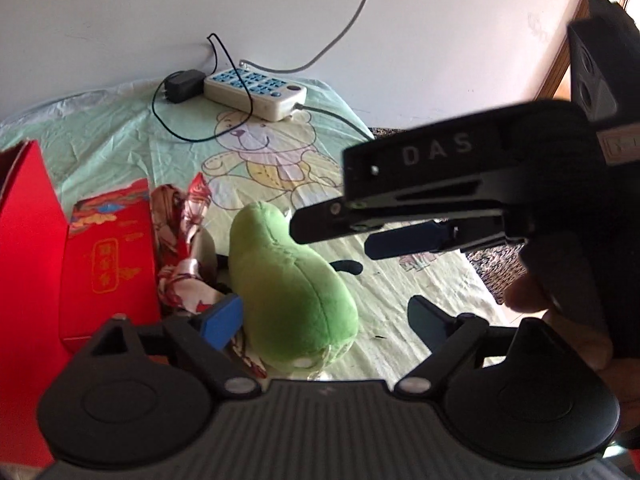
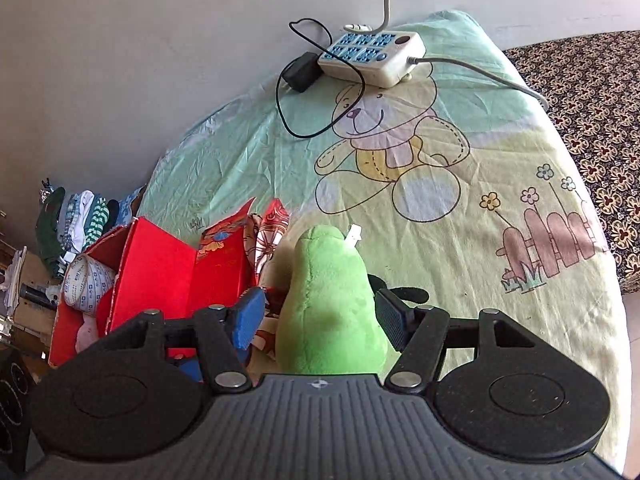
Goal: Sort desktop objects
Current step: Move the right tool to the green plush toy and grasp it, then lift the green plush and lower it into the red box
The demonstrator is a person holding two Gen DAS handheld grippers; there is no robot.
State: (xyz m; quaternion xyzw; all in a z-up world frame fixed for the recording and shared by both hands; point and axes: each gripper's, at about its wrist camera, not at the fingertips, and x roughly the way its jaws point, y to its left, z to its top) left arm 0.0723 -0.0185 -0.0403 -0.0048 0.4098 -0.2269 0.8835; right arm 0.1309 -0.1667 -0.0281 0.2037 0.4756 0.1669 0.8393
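A green plush toy (image 1: 294, 288) lies on the bear-print cloth (image 1: 360, 128). In the right wrist view the plush toy (image 2: 330, 312) sits between my right gripper's (image 2: 320, 316) blue pads, jaws open around it and close to its sides. My left gripper (image 1: 326, 320) is open, with the toy just ahead of its left finger. In the left wrist view the right gripper (image 1: 340, 236) reaches in from the right, above the toy. A patterned silk scarf (image 1: 184, 248) is crumpled beside a red envelope (image 1: 108, 264) and a red box (image 2: 132, 280).
A white power strip (image 2: 372, 56) with a black adapter (image 2: 300, 72) and looped cords sits at the cloth's far edge by the wall. Folded clothes (image 2: 76, 220) and a tape roll (image 2: 86, 284) lie at left. A dark patterned floor (image 2: 592, 92) lies right of the cloth.
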